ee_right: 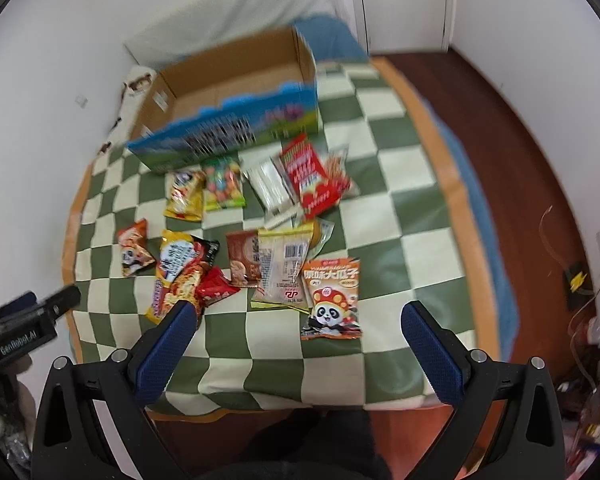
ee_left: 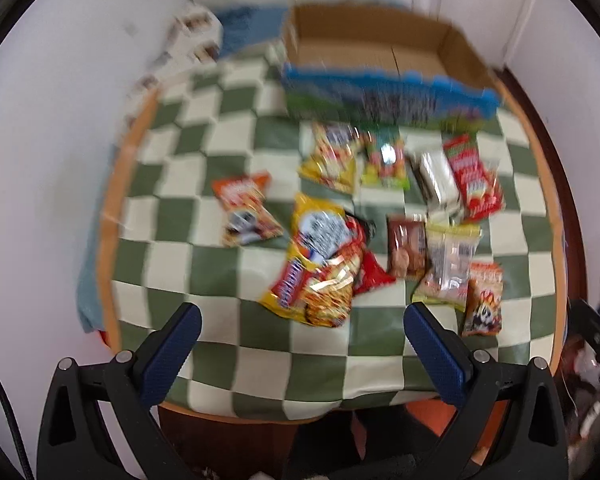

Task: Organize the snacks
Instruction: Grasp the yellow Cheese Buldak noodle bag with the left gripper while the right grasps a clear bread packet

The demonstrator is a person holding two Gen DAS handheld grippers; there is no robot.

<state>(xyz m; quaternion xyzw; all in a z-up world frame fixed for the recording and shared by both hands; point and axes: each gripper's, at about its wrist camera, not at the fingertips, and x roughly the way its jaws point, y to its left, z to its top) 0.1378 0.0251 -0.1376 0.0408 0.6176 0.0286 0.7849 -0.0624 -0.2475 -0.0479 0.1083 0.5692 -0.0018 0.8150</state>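
Left gripper [ee_left: 302, 314] held low at the bottom of its frame, blue-padded fingers spread wide, nothing between them, aimed over the green-and-white checked cloth [ee_left: 220, 144]. Right gripper [ee_right: 299, 312] likewise at the bottom of its frame, spread wide and empty. Snack packets [ee_left: 324, 268] scattered mid-frame on the cloth, near the open cardboard box [ee_left: 364, 44] at upper centre, its brown inside showing bare.

Left view heavily motion-blurred; packet print there unreadable. Box front lettering smeared in both views. Part of the other gripper cut off at the left edge of the right view, marked "GenRobot.AI".

Panda packet [ee_right: 331, 299] lower centre of the right view, orange, with Chinese characters too soft to read surely. Barcode visible on the pale packet [ee_right: 284, 268] beside it.
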